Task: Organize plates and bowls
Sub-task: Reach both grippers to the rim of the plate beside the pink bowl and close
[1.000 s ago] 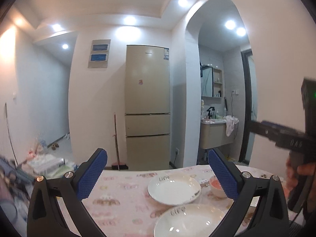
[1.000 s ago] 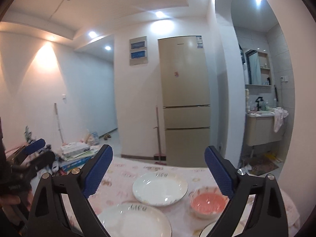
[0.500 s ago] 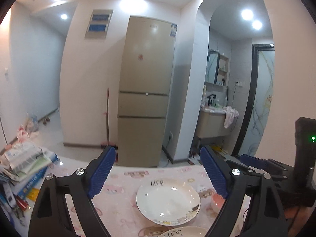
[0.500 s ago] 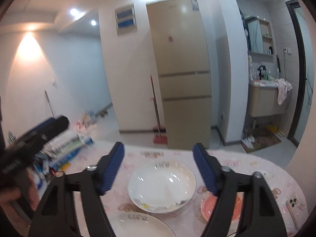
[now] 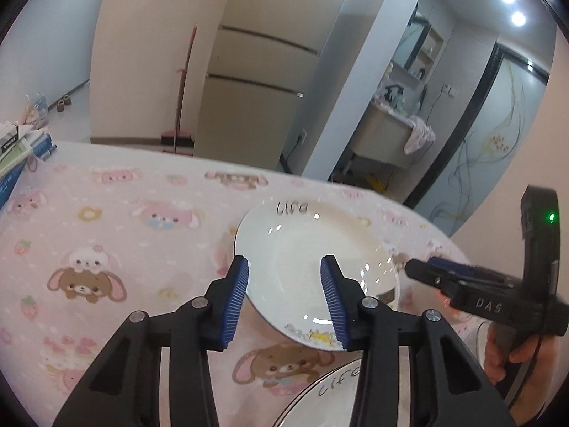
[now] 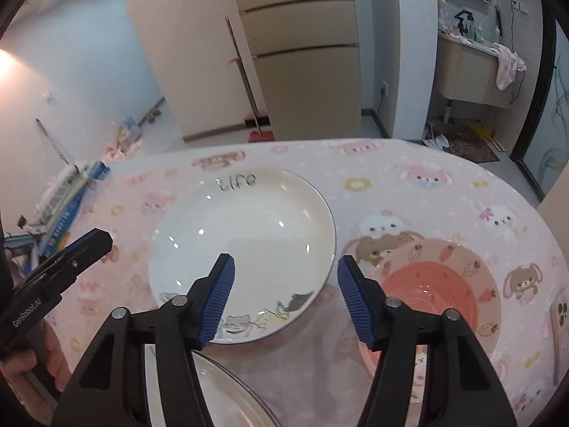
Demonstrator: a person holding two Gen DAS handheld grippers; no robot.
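I am in a home dining area: tall beige fridge (image 6: pixel 302 46), washbasin cabinet (image 6: pixel 469 74) in an alcove, cartoon-print cloth on the tabletop (image 6: pixel 426 192), broom (image 5: pixel 183 82) against wall.

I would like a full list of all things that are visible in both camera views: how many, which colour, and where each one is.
Deep plate with "Life" lettering: one, white, middle of the table.
Second plate: one, white, near edge, only partly seen.
Bowl: one, pink with strawberries, right of the deep plate.
Tablecloth: one, pink with cartoon animals, covers the table.
Phone: one, pale, far right table edge.
Fridge: one, beige, behind the table.
Broom: one, red, by the fridge.
Books: a stack, left of the table.
Left tool: one, black with blue pads, above the deep plate, holding nothing.
Right tool: same, empty.
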